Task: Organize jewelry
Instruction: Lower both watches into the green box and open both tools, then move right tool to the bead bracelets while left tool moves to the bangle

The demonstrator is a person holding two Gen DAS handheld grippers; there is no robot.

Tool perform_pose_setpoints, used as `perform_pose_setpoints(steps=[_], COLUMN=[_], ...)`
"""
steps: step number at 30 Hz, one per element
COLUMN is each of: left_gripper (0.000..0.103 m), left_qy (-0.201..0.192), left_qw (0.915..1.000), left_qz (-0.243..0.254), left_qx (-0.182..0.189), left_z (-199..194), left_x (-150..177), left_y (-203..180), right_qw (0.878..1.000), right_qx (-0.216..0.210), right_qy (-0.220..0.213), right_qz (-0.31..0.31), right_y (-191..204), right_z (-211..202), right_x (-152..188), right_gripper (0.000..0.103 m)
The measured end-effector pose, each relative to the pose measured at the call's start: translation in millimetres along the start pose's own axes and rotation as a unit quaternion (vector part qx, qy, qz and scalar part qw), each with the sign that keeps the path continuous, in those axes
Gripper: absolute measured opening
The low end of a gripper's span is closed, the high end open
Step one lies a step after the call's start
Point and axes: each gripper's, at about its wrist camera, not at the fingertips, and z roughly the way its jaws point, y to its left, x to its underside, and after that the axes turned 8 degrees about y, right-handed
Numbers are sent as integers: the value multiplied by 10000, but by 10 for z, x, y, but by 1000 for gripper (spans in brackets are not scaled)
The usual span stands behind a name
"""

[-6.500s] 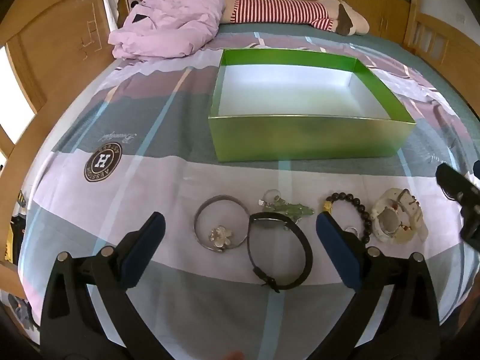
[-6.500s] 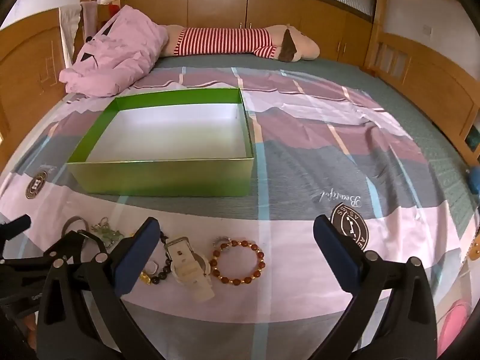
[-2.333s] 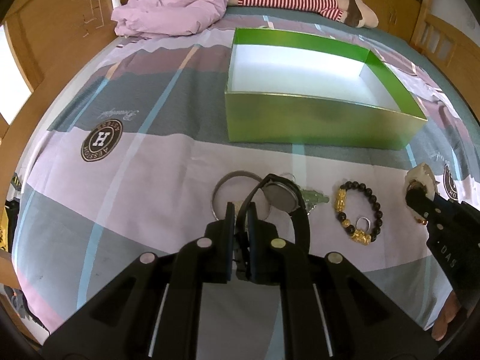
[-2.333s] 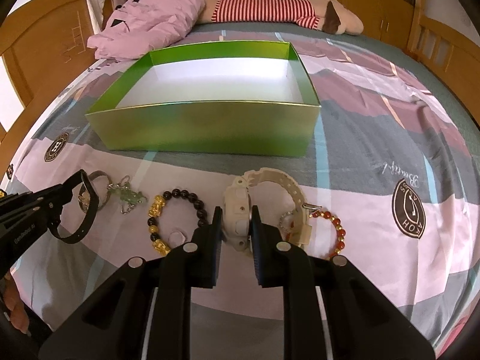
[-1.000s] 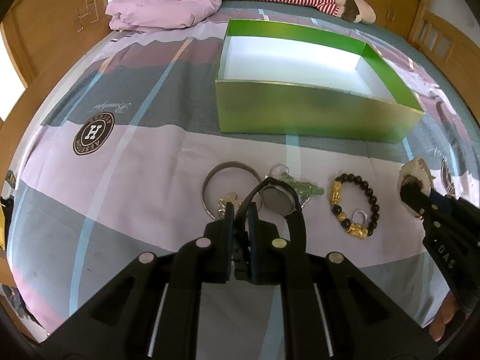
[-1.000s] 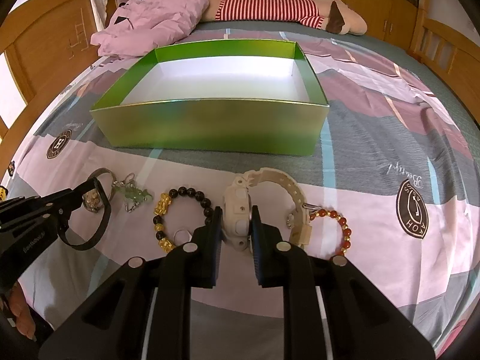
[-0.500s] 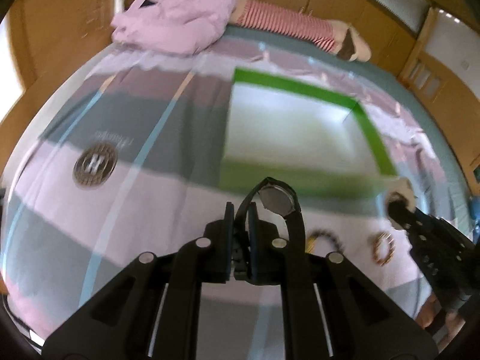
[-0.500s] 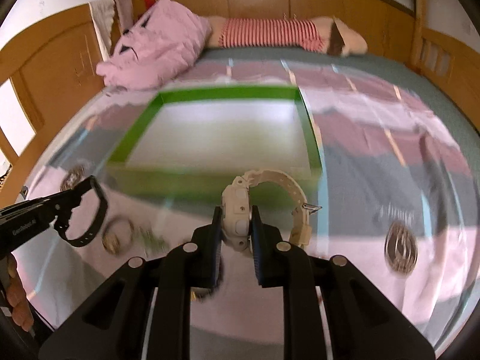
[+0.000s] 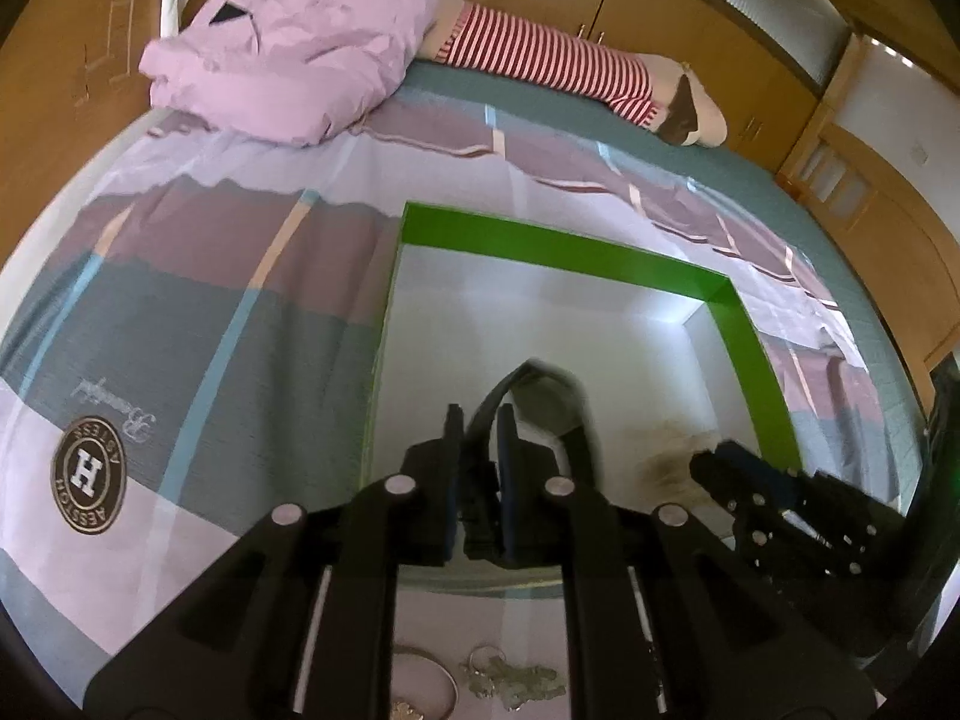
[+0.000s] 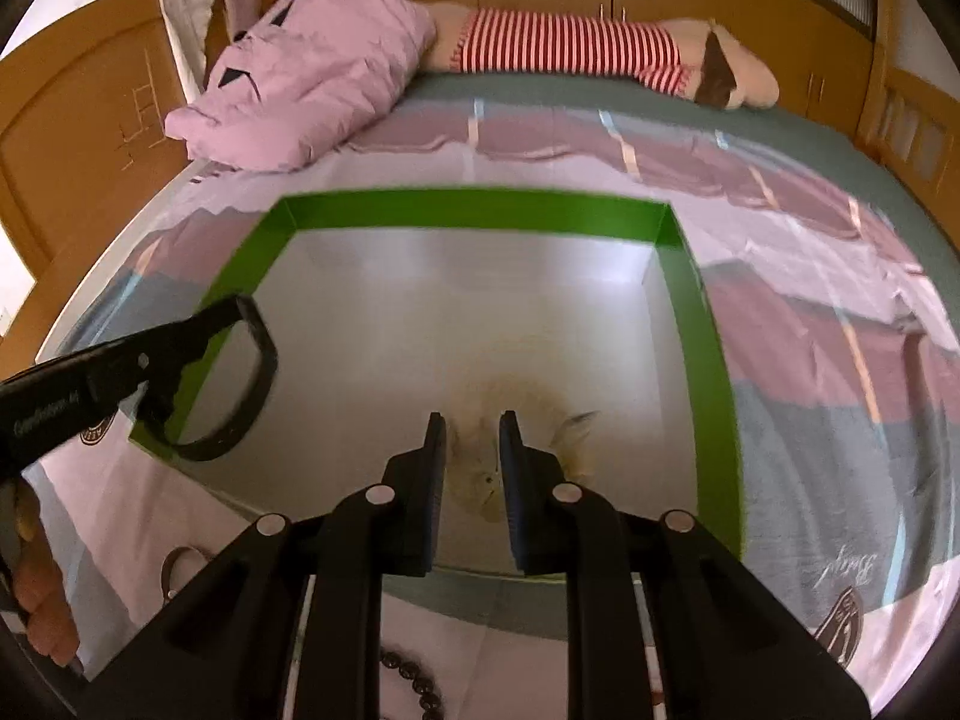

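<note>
The green box with a white floor lies on the bed below both grippers. My left gripper is shut on the strap of the black watch, which hangs over the box's near left part. In the right wrist view the black watch dangles from the left gripper at the box's left wall. My right gripper stays narrow around the cream watch, heavily blurred, above the box floor. In the left wrist view the right gripper holds the cream watch near the right wall.
A silver bangle and a green charm lie on the bedspread in front of the box, with a dark bead bracelet nearby. A pink quilt and striped plush sit at the far end. A hand shows at left.
Both grippers have lifted their watches off the bedspread and carried them forward over the open box. The cream watch is now smeared with motion between the right fingers.
</note>
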Motion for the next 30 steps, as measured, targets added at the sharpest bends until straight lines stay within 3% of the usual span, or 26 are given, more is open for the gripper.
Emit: perform_pose_setpoints(steps=[1, 2, 7, 12, 18, 20, 22, 24, 28, 30], left_gripper=[22, 25, 31, 37, 37, 38, 48, 49, 49, 51], left_qy=[-4, -11, 1, 442, 1245, 1220, 1095, 988, 1052, 1081], left_qw=[10000, 10000, 10000, 9980, 9900, 9898, 9909, 9917, 9909, 9903], left_qz=[-36, -68, 76, 366, 203, 144, 94, 80, 149, 152], left_qx=[6, 40, 46, -274, -638, -717, -783, -820, -829, -865], left_z=[0, -17, -219, -355, -159, -179, -244, -300, -262, -209], left_x=[0, 3, 113, 562, 1067, 1100, 1086, 1076, 1079, 1049], left_y=[12, 17, -23, -8, 252, 315, 352, 367, 346, 319], right_qw=[10000, 9999, 9992, 9991, 9904, 9850, 9803, 9810, 9834, 9864], right_qx=[-14, -17, -203, -172, 163, 271, 421, 179, -871, -1009], right_qy=[-64, -144, -351, -16, 1099, 1534, 1837, 1865, 1591, 1295], right_qz=[-8, -11, 67, 387, 819, 744, 594, 496, 94, -106], right_y=[2, 7, -72, -378, -724, -726, -657, -553, -228, -105], right_z=[-66, -133, -579, -801, -451, -279, -115, -62, -168, -295], right_x=[8, 15, 139, 445, 823, 907, 982, 1000, 957, 897], right_gripper=[36, 38, 38, 38, 38, 38, 38, 38, 38, 38])
